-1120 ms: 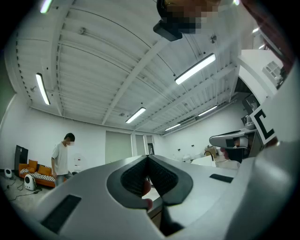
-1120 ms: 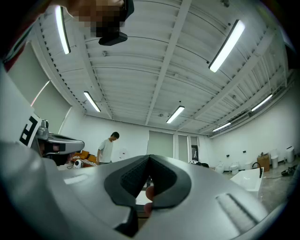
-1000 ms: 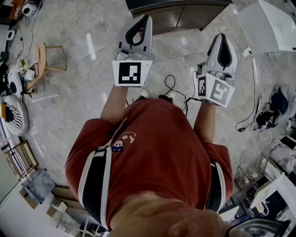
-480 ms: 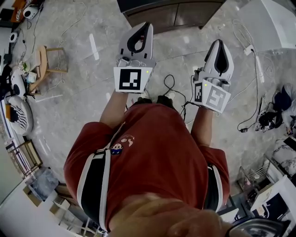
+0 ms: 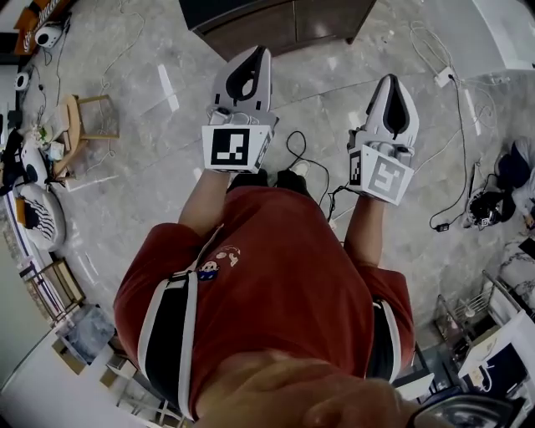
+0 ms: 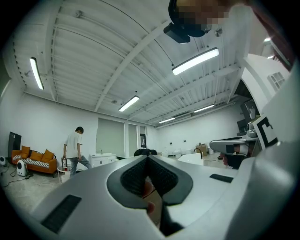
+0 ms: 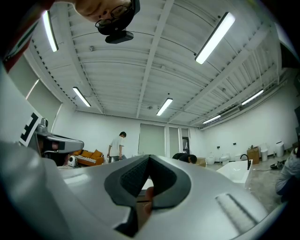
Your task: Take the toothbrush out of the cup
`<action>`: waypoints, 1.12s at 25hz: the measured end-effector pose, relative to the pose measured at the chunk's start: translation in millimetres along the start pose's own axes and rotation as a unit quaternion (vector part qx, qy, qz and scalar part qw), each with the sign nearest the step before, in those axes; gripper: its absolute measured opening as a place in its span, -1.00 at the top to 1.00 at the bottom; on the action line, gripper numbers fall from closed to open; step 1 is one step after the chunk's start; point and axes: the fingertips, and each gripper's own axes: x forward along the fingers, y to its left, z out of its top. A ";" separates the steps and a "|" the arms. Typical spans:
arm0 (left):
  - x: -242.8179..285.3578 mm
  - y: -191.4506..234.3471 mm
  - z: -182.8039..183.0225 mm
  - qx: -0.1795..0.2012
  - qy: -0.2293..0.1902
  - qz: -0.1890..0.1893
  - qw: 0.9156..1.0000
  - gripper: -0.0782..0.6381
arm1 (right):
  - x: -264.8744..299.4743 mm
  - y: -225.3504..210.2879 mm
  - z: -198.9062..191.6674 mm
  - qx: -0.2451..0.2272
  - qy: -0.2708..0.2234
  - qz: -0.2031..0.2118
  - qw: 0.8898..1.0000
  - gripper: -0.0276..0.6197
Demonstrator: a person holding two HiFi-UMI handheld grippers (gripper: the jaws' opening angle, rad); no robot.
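Observation:
No toothbrush or cup shows in any view. In the head view a person in a red shirt holds both grippers out level over a grey marble floor. My left gripper (image 5: 260, 52) has its jaws pressed together with nothing between them, and the left gripper view shows its pads (image 6: 148, 158) meeting at the tip. My right gripper (image 5: 393, 78) is likewise shut and empty, with its jaws (image 7: 149, 157) closed to a point in the right gripper view. Both point across a large white room.
A dark cabinet (image 5: 276, 21) stands ahead on the floor. Black and white cables (image 5: 303, 155) trail under and to the right of the grippers. A wooden stool (image 5: 79, 121) and clutter sit at left. Far off are a standing person (image 6: 73, 147), an orange sofa (image 6: 35, 159) and a white bathtub (image 7: 239, 171).
Both grippers have travelled together across the floor and sunk a little, staying shut. The dark cabinet at the top of the head view has shifted left.

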 end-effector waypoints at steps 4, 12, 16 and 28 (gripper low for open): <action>9.6 -11.1 -4.1 -0.007 0.003 -0.002 1.000 0.76 | 0.3 -14.2 -1.0 0.001 0.002 -0.002 1.000 0.89; 25.2 3.1 -9.3 -0.019 -0.003 0.015 1.000 0.76 | 25.9 -6.2 -9.7 0.001 0.003 0.019 1.000 0.89; 43.3 19.5 -11.7 -0.016 -0.008 0.022 1.000 0.76 | 53.6 -0.5 0.6 -0.007 0.000 0.022 1.000 0.89; 132.3 102.8 -19.8 -0.018 -0.013 0.028 0.999 0.76 | 178.3 27.6 -16.4 -0.027 0.003 0.040 0.999 0.89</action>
